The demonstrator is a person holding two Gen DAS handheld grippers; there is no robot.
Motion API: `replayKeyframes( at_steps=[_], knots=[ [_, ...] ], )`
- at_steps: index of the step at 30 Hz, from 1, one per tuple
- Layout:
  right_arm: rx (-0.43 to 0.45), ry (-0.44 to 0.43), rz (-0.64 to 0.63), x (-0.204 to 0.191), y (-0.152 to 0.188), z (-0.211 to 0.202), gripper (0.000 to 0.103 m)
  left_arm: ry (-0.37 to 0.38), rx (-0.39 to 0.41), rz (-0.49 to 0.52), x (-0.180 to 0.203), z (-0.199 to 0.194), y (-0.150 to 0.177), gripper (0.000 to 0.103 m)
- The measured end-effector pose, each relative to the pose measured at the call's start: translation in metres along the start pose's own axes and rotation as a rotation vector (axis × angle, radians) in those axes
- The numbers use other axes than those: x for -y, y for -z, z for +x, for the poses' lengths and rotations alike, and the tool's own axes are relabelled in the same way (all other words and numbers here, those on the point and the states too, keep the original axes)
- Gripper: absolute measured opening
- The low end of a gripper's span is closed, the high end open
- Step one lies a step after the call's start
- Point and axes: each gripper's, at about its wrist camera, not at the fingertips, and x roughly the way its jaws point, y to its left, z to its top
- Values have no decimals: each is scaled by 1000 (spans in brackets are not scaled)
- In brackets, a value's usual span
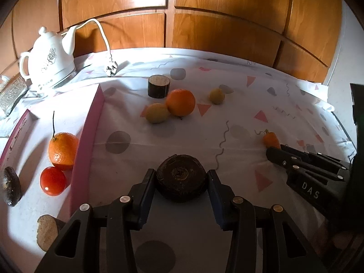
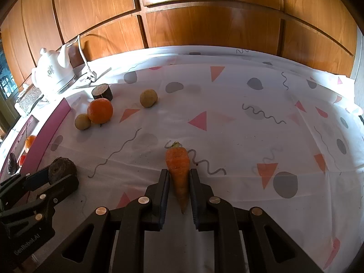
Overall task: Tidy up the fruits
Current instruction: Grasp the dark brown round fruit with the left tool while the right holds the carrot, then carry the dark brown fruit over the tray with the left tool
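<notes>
My left gripper (image 1: 181, 177) is shut on a dark round beet (image 1: 181, 177), held just above the cloth beside the pink tray (image 1: 85, 145). My right gripper (image 2: 179, 177) is shut on a carrot (image 2: 178, 170), leaf end pointing away. The tray holds an orange with a stem (image 1: 62, 151), a red tomato (image 1: 52, 184), a dark avocado (image 1: 10, 188) and a cut wooden-looking piece (image 1: 46, 232). On the cloth lie an orange (image 1: 180, 102), two yellowish lemons (image 1: 157, 113) (image 1: 216, 96) and a dark cut cylinder (image 1: 159, 86).
A white electric kettle (image 1: 49, 63) with its cord and plug (image 1: 111, 68) stands at the back left, next to a glass dish (image 1: 11, 93). Wooden cabinet doors (image 1: 227, 22) rise behind the table. The patterned cloth (image 2: 250, 125) stretches to the right.
</notes>
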Motion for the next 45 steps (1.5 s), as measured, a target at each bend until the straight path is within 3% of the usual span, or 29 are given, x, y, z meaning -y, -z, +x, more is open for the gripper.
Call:
replayKeyframes(
  at_steps=[35, 45],
  knots=[
    [2, 30, -24, -4, -1, 1, 17, 13, 13, 28, 1, -7, 7, 46],
    [5, 45, -40, -7, 0, 1, 17, 99, 0, -10, -8, -46, 14, 46]
  ],
)
